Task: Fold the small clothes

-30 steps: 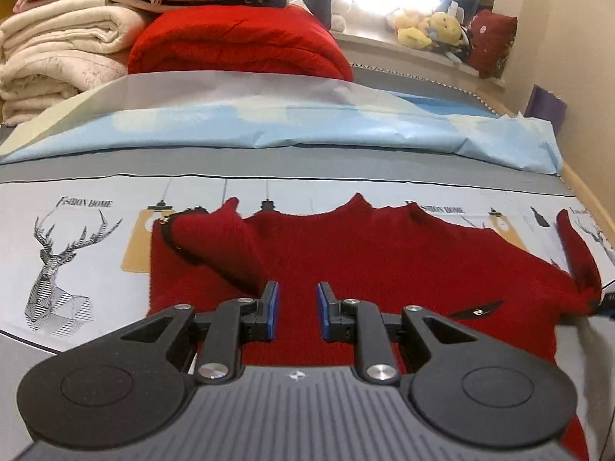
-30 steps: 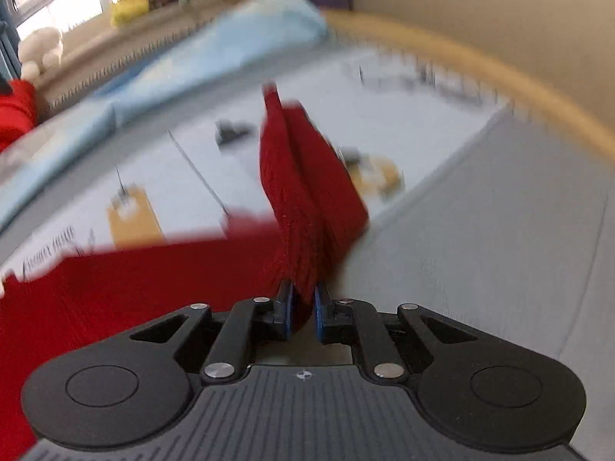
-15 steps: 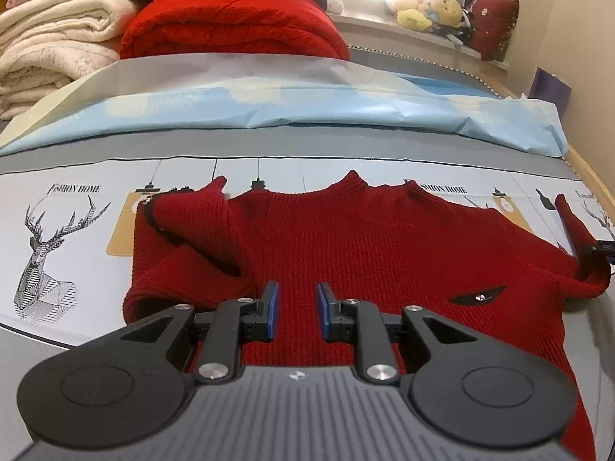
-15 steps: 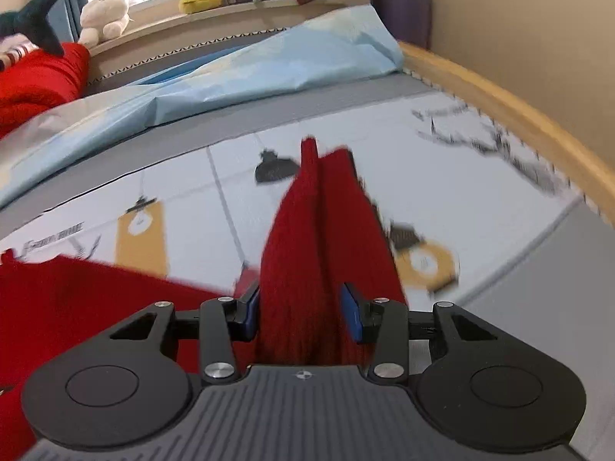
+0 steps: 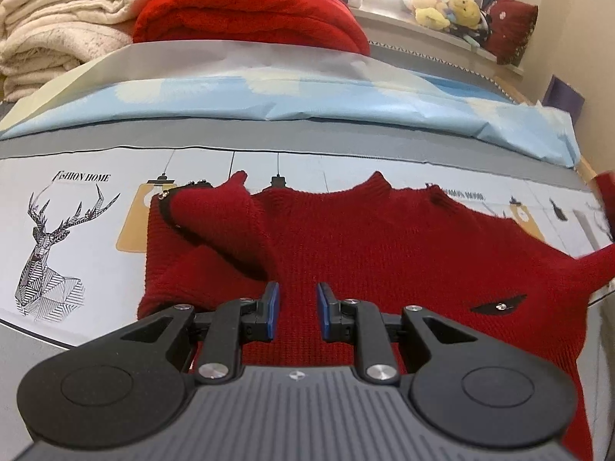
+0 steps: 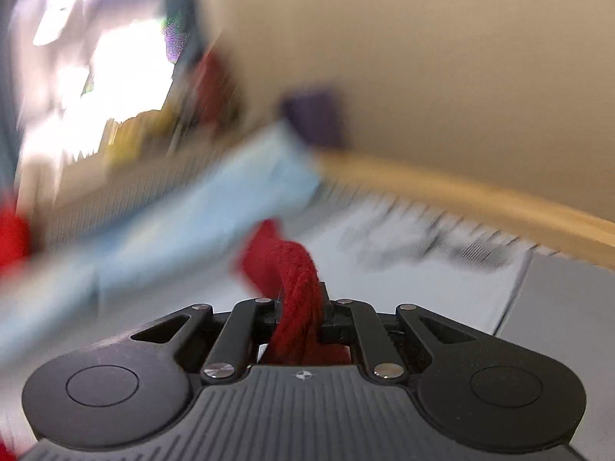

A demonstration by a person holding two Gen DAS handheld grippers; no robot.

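A red knitted sweater (image 5: 384,253) lies flat on the printed sheet of the bed (image 5: 77,207), neck toward twelve o'clock, its long axis running nine to three, one sleeve folded across its body at ten o'clock. The left tool (image 5: 296,309) hovers over the hem, jaws slightly apart, gripping nothing. The right tool (image 6: 301,309) has just closed, clamping the other red sleeve (image 6: 292,269). A folded red blanket (image 5: 250,11) and cream towels (image 5: 65,34) sit at twelve o'clock.

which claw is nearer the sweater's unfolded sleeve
Right. The right claw is shut on that red sleeve, lifting it. The left claw hovers open over the sweater's body, apart from the sleeve.
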